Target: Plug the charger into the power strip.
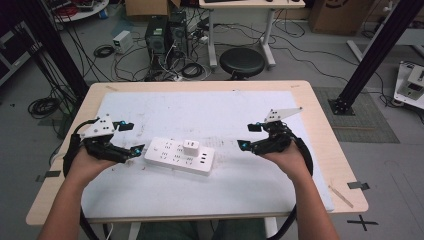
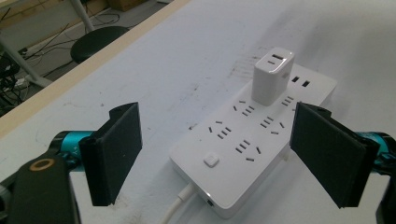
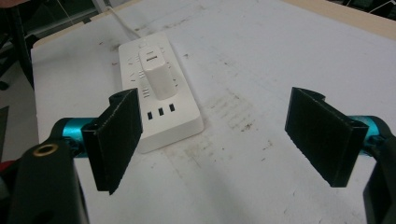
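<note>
High view: white power strip [image 1: 179, 156] lying left of centre on the desk [image 1: 320, 125] mat, nearer the front edge, white charger [image 1: 190, 147] plugged upright in its middle; left gripper [image 1: 129, 137] just beside the strip's left end, right gripper [image 1: 246, 136] well apart toward the right edge. Left gripper view: jaws wide, empty, straddling the strip's switch end [image 2: 211, 160] — cord trailing out below. Right gripper view: jaws wide, empty, strip off to the left. Probably pre-grasp stage — next likely bracing the strip, pinching the charger, pulling straight up.
</note>
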{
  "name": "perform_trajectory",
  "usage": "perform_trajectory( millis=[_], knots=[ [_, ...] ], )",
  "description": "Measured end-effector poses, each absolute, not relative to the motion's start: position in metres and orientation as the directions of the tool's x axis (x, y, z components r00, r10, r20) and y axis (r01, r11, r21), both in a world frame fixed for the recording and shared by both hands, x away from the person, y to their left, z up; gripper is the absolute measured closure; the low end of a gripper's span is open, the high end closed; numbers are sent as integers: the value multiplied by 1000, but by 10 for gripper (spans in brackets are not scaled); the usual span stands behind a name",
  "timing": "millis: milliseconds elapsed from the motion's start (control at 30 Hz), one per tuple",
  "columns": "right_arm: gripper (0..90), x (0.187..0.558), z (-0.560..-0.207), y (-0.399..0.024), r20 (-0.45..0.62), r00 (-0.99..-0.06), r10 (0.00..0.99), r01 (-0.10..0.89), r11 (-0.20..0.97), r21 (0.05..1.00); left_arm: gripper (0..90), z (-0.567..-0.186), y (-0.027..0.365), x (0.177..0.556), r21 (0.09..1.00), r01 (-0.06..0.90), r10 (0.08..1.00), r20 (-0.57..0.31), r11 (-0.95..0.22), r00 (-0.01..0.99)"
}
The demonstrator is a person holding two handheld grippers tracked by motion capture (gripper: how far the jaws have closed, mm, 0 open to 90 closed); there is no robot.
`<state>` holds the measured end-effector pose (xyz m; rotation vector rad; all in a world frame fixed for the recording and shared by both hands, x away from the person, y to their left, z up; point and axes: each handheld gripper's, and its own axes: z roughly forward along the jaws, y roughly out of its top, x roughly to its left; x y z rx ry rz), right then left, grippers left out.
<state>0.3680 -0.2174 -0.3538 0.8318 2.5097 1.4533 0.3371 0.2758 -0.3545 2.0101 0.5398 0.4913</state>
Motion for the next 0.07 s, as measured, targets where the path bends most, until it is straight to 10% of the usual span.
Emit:
perform_trajectory(
  millis=[67],
  knots=[
    [194, 368, -354, -217, 164, -841, 515, 398, 386, 832, 169, -355, 277, 338, 881, 176, 563, 116, -438, 818]
  ],
)
